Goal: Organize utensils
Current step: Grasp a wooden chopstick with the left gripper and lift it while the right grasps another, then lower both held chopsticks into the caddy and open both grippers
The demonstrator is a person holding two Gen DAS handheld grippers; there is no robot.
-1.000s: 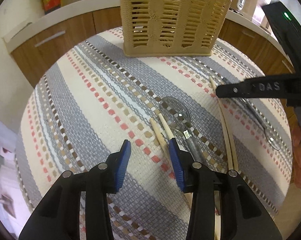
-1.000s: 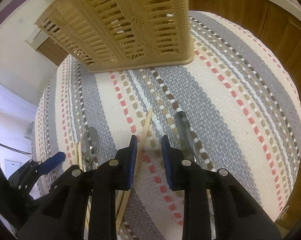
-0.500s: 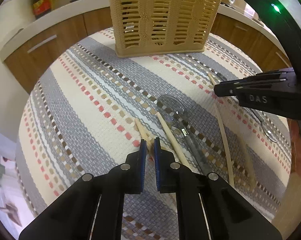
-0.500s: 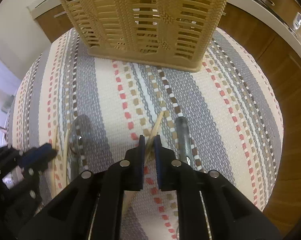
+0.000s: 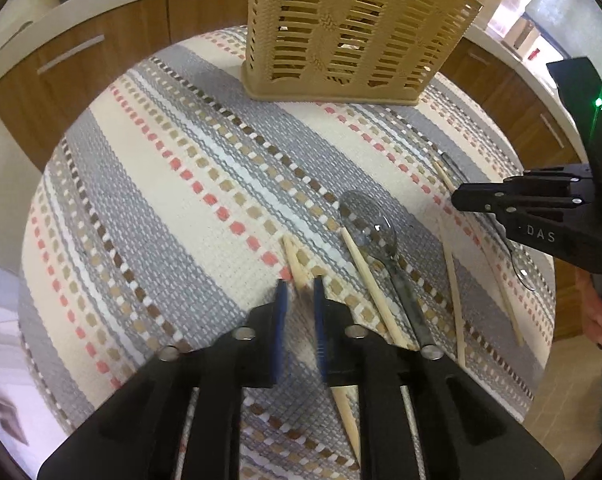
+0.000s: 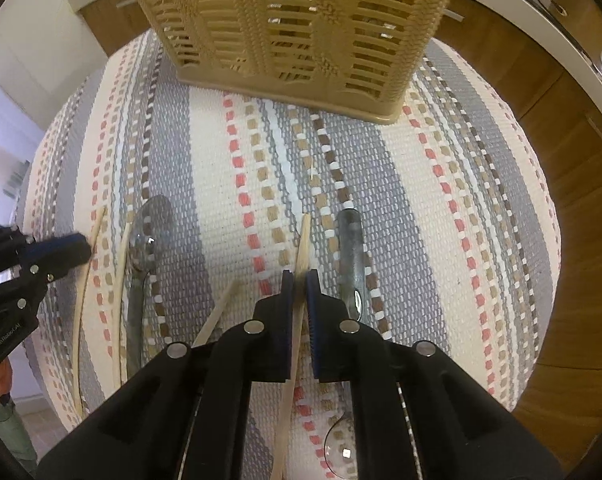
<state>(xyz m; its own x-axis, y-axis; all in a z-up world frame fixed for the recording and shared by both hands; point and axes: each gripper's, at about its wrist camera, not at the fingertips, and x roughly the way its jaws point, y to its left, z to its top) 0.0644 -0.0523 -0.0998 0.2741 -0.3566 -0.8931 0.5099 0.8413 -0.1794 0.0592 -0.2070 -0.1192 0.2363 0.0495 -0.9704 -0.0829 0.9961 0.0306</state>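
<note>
I am working over a round table covered by a woven cloth (image 5: 173, 184) striped in cream, grey, coral and tan, with wooden kitchen cabinets (image 5: 81, 60) under a white countertop curving behind it. A tan slotted plastic utensil basket (image 5: 353, 40) stands upright at the cloth's far edge. My left gripper (image 5: 299, 300) has its blue pads nearly together around a pale wooden chopstick (image 5: 295, 260), whose tip pokes out ahead. Just to its right lie a second chopstick (image 5: 369, 280) and a metal spoon (image 5: 375, 228), bowl pointing toward the basket. My right gripper (image 6: 299, 284) is clamped on another wooden chopstick (image 6: 303, 236); a second metal spoon's handle (image 6: 351, 248) lies just beside it, on its right.
</note>
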